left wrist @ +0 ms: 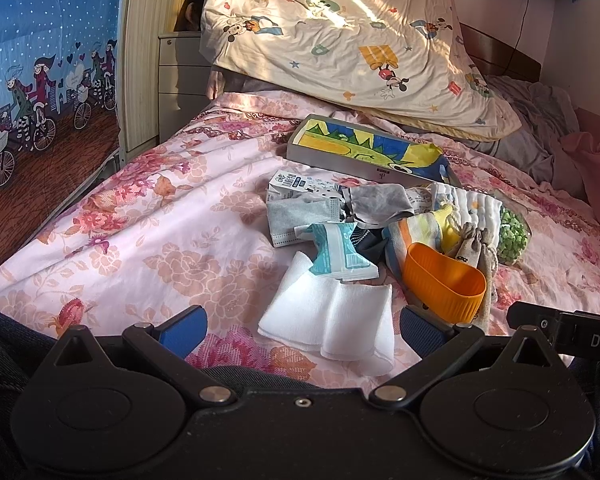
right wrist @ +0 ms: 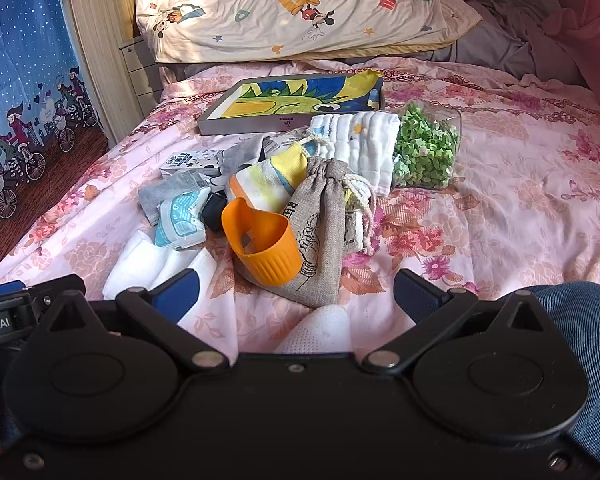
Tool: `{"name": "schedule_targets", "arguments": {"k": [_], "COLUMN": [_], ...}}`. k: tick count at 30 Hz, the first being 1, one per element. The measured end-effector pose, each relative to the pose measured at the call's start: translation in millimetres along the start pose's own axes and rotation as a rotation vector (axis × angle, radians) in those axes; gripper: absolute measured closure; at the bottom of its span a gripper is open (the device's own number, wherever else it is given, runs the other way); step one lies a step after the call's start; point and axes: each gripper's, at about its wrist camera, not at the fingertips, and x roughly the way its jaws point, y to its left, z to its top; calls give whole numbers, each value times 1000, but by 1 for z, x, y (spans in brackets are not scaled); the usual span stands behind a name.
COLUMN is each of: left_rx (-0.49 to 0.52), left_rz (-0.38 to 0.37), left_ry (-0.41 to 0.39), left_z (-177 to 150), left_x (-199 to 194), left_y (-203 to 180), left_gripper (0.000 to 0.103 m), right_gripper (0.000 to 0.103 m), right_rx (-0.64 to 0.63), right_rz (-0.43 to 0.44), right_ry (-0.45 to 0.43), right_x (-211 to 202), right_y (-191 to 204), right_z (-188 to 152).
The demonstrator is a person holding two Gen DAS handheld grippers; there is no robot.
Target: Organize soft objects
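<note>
A heap of soft things lies on the floral bedsheet. Nearest me is a folded white cloth. Behind it are a teal-and-white packet, grey cloths, a striped sock, a burlap drawstring pouch, an orange silicone sleeve, a white quilted cloth and a clear bag of green bits. My left gripper is open, just short of the white cloth. My right gripper is open, just short of the pouch. Both hold nothing.
A flat box with a colourful drawing on its lid sits behind the heap. A cartoon-print pillow leans at the head of the bed. A drawer unit and a blue curtain stand on the left. Denim-clad knee at right.
</note>
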Motion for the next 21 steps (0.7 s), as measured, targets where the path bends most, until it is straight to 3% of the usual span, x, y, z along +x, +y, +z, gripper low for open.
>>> {"name": "schedule_targets", "arguments": {"k": [21], "left_rx": [3], "left_rz": [2], "left_ry": [3], "left_z": [0], "left_x": [0], "left_y": [0], "left_gripper": [1], "right_gripper": [1], "right_rx": [-7], "right_rz": [6], "right_ry": [-10], "right_x": [-1], "right_y": [4], "right_z": [0]}}
